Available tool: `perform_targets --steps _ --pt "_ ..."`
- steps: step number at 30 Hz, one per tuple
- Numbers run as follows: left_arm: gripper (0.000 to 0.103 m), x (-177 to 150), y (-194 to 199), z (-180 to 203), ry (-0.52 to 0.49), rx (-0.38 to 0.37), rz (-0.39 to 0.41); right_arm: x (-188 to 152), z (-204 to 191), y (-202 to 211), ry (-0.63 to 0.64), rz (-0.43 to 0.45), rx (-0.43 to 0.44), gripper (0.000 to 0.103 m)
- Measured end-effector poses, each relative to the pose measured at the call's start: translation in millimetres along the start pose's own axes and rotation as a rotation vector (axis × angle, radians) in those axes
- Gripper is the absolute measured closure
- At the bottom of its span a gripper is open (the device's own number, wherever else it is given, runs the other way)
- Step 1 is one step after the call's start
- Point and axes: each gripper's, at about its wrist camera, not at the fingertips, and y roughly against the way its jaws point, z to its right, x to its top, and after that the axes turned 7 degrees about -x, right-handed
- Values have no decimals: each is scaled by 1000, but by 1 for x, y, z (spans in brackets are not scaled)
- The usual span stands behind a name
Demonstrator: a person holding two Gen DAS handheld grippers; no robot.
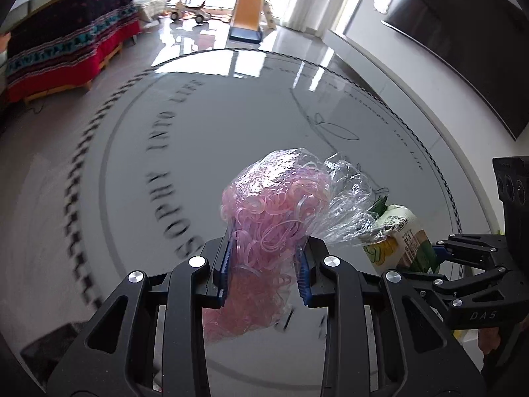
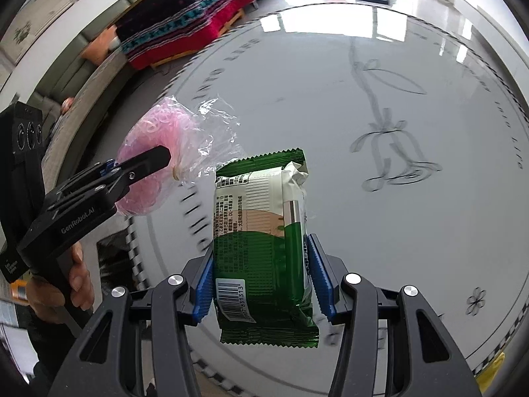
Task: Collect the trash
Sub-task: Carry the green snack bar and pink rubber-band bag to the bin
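My left gripper (image 1: 264,264) is shut on a clear plastic bag of pink rubber bands (image 1: 274,211) and holds it above the round grey table (image 1: 165,172). My right gripper (image 2: 261,281) is shut on a green and white snack packet (image 2: 264,231), also held above the table (image 2: 396,231). In the left wrist view the right gripper (image 1: 439,254) and the packet (image 1: 400,238) show at the right. In the right wrist view the left gripper (image 2: 165,158) and the pink bag (image 2: 158,152) show at the left. The two grippers are close, side by side.
The table has printed lettering and a drawn flower (image 2: 393,145). Beyond it lie a glossy floor, a sofa with a red and dark patterned cover (image 1: 66,46), toys (image 1: 188,10) by the windows, and a dark TV (image 1: 463,39) at the right.
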Motion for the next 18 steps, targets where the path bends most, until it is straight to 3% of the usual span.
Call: perform_targets --steps 8,18 --pt "73 -65 75 -45 99 99 69 -18 -97 -9 164 -22 80 51" --pt "73 -184 193 -116 314 345 157 -72 -249 -31 464 -90 199 51"
